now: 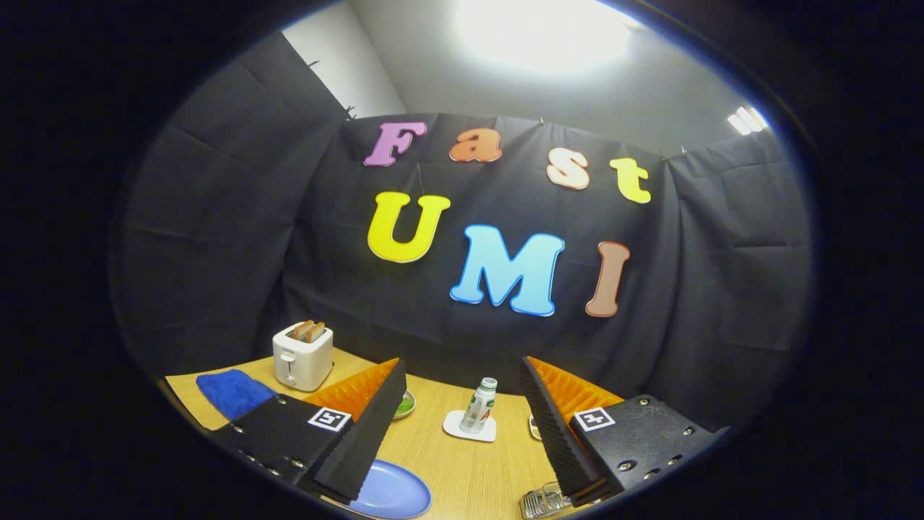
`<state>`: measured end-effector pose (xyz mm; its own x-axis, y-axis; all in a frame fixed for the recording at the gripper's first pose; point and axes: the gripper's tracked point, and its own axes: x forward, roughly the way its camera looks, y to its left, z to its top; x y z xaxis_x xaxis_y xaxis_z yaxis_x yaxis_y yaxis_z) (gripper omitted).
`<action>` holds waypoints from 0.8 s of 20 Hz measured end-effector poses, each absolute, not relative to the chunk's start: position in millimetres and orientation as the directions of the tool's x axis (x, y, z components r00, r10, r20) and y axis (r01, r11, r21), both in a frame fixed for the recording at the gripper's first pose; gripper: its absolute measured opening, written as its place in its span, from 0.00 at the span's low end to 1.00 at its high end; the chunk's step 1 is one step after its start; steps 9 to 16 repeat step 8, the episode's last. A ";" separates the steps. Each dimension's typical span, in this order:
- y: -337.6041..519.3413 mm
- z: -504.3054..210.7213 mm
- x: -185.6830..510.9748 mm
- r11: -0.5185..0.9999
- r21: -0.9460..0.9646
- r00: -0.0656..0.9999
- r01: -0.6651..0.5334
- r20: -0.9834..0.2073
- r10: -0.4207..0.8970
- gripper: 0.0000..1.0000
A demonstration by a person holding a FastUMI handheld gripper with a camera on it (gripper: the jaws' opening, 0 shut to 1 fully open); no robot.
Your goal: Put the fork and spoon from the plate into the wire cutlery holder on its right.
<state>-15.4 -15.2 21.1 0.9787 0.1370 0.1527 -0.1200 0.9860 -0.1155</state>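
gripper view looks out over a table of pale wood grain, smooth and matt, closed in behind by a wall of dark cloth that hangs in soft folds, with a pale ceiling and a bright lamp above it. the gripper is held above the table with its two fingers spread wide apart and nothing between them; their inner faces are ridged like saw teeth.

the plate lies low, just beside the left finger and partly under it: round, flat, glossy and light blue. i cannot tell whether a fork or spoon lies on it, since most of it is hidden. the wire holder sits under the right finger's base, a small basket of thin shiny metal rods, only partly seen.

ahead, between the fingers, a small bottle with a pale cap stands upright on a white coaster with rounded corners. beyond the left finger stands a boxy white toaster with two browned slices sticking out of its top. near it lies a crumpled blue cloth, nubbly in texture. a small dish with something green peeps out at the left finger's tip.
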 end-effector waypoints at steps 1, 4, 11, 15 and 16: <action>-14.9 20.1 -17.2 0.987 -0.113 0.981 -0.113 0.143 0.128 0.96; -13.6 20.3 -21.1 0.989 -0.106 0.987 -0.104 0.110 0.116 0.96; 1.3 5.2 -28.4 0.986 -0.078 0.987 -0.145 0.056 0.150 0.96; 1.3 5.2 -28.4 0.986 -0.078 0.987 -0.145 0.056 0.150 0.96; 1.3 5.2 -28.4 0.986 -0.078 0.987 -0.145 0.056 0.150 0.96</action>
